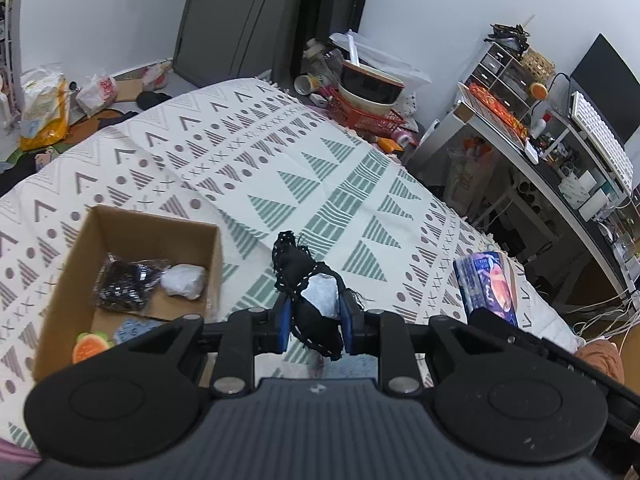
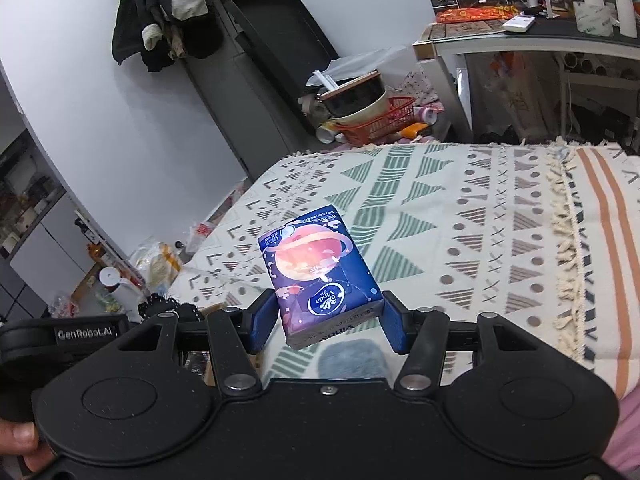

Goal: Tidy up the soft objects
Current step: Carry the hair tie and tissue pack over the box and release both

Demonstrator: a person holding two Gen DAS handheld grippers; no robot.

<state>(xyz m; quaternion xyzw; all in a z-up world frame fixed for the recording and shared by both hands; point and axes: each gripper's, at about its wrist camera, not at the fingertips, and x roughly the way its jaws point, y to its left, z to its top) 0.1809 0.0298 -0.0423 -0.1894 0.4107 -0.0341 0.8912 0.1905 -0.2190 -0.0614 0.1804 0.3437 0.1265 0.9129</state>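
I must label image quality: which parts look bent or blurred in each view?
Left wrist view: the desk edge curves strongly from fisheye distortion; the black fabric in the left gripper is fairly sharp. Right wrist view: the tissue pack is sharp; the wall bows at left.

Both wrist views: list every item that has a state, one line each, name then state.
left gripper: shut on the black cloth bundle
black cloth bundle: held above the bed
right gripper: shut on the tissue pack
tissue pack: sealed, held above the bed
cardboard box: open, partly filled
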